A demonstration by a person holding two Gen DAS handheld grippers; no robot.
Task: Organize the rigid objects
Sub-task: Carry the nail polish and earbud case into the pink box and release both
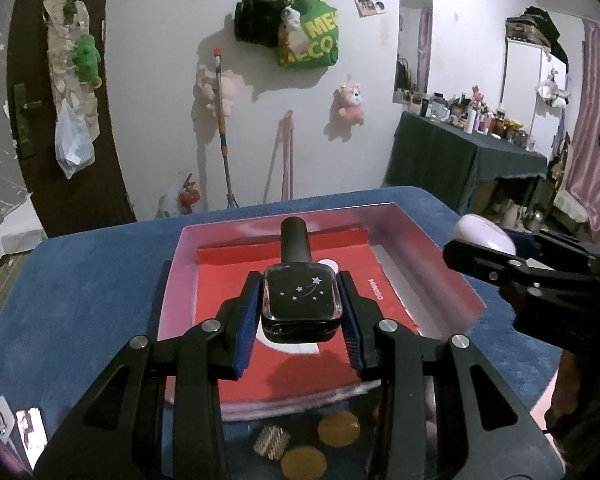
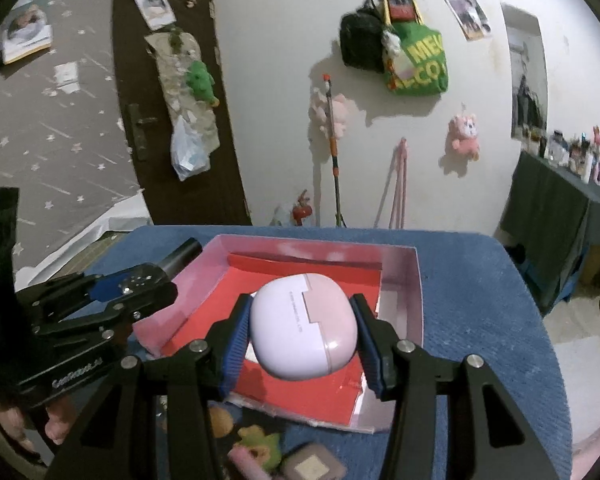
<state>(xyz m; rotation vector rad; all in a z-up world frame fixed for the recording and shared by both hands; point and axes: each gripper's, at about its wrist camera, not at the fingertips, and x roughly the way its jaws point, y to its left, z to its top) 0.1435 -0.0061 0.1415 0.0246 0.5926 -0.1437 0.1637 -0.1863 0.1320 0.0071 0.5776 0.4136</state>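
The shallow box (image 1: 440, 264) in the middle of the blue table (image 1: 80, 280) lies open on top, its red floor (image 1: 292, 364) bare. Low walls rim it. Both loaded grippers crowd the air above it, side by side. Small items (image 2: 260, 448) clutter the table's near edge; the far corners are clear.

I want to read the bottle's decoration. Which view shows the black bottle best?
The left wrist view: the black bottle sits centred in the left gripper, stars visible. The right wrist view shows only its black cap beyond that gripper.
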